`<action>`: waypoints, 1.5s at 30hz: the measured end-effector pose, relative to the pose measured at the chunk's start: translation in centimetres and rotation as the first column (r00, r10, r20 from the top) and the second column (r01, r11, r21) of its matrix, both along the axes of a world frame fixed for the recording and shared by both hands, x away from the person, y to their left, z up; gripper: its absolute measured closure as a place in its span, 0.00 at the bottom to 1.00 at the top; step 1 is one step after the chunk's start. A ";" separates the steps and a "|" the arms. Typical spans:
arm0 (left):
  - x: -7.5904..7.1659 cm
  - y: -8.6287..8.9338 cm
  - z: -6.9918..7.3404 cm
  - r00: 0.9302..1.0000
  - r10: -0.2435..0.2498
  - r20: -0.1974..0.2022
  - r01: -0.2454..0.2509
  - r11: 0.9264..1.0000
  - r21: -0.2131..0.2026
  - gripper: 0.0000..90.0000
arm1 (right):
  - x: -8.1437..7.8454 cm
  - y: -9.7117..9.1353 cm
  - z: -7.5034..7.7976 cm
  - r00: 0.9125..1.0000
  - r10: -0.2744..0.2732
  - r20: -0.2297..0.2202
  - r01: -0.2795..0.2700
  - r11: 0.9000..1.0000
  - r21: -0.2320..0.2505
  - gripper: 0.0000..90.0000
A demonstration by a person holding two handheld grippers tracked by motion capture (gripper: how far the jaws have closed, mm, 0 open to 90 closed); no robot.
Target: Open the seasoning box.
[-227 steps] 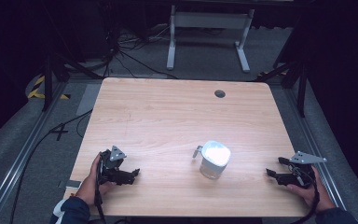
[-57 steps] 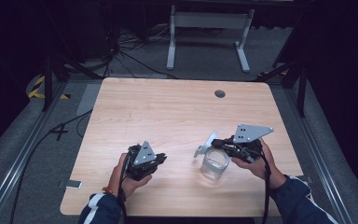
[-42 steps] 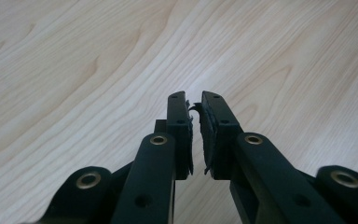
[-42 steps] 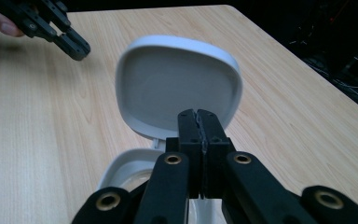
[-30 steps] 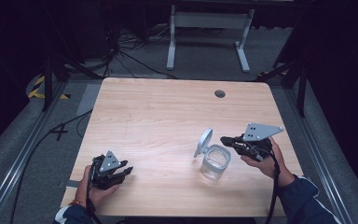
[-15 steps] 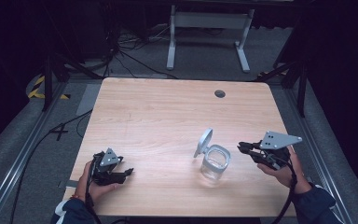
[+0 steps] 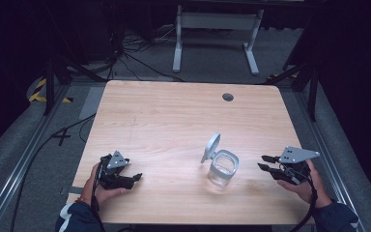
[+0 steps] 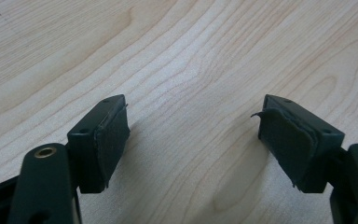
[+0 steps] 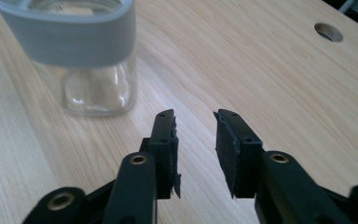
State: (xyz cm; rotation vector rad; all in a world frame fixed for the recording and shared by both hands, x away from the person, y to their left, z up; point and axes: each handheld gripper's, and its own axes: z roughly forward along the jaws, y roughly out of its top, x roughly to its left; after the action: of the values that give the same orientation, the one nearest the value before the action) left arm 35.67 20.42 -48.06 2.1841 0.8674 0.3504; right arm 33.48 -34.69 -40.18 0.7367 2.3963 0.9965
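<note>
A clear glass jar (image 7: 222, 170) with a grey rim stands right of the table's middle, its hinged lid (image 7: 211, 146) tipped up and open. My right gripper (image 7: 264, 162) hovers to the jar's right, apart from it, pointing at it. Its jaws have just been opening and nothing is between them. In the right gripper view the jar (image 9: 81, 56) sits beyond the right gripper (image 9: 195, 116), up and to the left. My left gripper (image 7: 135, 178) rests at the front left over bare wood. Its jaws (image 8: 193, 116) have also just been opening, with nothing between them.
The wooden table (image 7: 174, 121) has a round cable hole (image 7: 228, 97) near its far edge, also in the right gripper view (image 9: 328, 31). A grey metal stand (image 7: 215, 29) and cables lie on the floor beyond the table.
The jar's lid, shut in the oldest frame, now stands open. My right gripper has pulled away from the lid to the right and lower, its jaws parting. The left hand has barely moved.
</note>
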 end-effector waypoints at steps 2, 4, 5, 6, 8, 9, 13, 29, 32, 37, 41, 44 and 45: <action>0.0 0.0 0.0 1.000 0.003 0.000 -0.003 1.000 0.002 0.27 | 0.0 -0.6 -0.6 1.000 -0.006 -0.011 0.006 1.000 0.004 0.68; 0.0 0.0 0.0 1.000 0.004 0.000 -0.004 1.000 0.001 0.26 | 0.1 -1.1 -1.1 1.000 -0.014 -0.014 0.014 1.000 -0.002 0.65; 0.0 0.0 0.0 1.000 0.004 0.000 -0.004 1.000 0.001 0.26 | 0.1 -1.4 -1.4 1.000 -0.022 -0.016 0.022 1.000 -0.005 0.64; 0.0 0.0 0.0 1.000 0.005 0.003 -0.005 1.000 0.003 0.26 | 0.1 -1.7 -1.6 0.999 -0.029 -0.023 0.029 1.000 -0.002 0.63; 0.0 0.0 0.0 1.000 0.005 0.003 -0.005 1.000 0.003 0.26 | 0.0 -2.2 -2.0 0.999 -0.039 -0.029 0.039 0.999 0.003 0.59; 0.0 0.0 0.0 1.000 0.005 0.002 -0.005 1.000 0.003 0.26 | 0.0 -2.5 -2.3 0.998 -0.044 -0.033 0.044 0.999 0.005 0.59; 0.1 0.0 0.0 1.000 0.003 -0.004 -0.003 1.000 0.001 0.25 | -0.1 -3.4 -3.5 0.997 -0.051 -0.065 0.051 0.999 0.005 0.54; 0.2 -0.1 0.0 1.000 0.010 -0.004 -0.010 1.000 0.013 0.22 | -0.2 -5.8 -6.5 0.986 -0.105 -0.131 0.117 0.989 0.092 0.30; 0.2 -0.1 0.1 1.000 0.015 -0.011 -0.015 1.000 0.016 0.21 | -0.1 -5.8 -6.5 0.986 -0.105 -0.129 0.117 0.989 0.088 0.29; 0.2 -0.2 0.0 1.000 0.023 -0.011 -0.023 1.000 0.015 0.19 | -0.1 -5.8 -6.5 0.985 -0.113 -0.133 0.125 0.988 0.087 0.27; 0.3 -0.3 0.0 1.000 0.028 -0.009 -0.028 1.000 0.015 0.18 | -0.1 -5.8 -6.5 0.984 -0.119 -0.132 0.130 0.988 0.085 0.26; 0.3 -0.4 0.0 0.999 0.034 -0.012 -0.034 0.999 0.016 0.18 | -0.1 -5.8 -6.5 0.984 -0.120 -0.132 0.132 0.988 0.085 0.25; 0.3 -0.4 0.0 0.999 0.034 -0.009 -0.034 0.999 0.020 0.17 | -0.1 -5.8 -6.5 0.984 -0.121 -0.132 0.133 0.988 0.084 0.25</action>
State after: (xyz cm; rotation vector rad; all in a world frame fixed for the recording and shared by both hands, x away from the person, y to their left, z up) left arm 35.97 20.05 -48.04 2.1928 0.9110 0.3667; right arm 33.42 -40.49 -46.69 1.0014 2.3870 1.0423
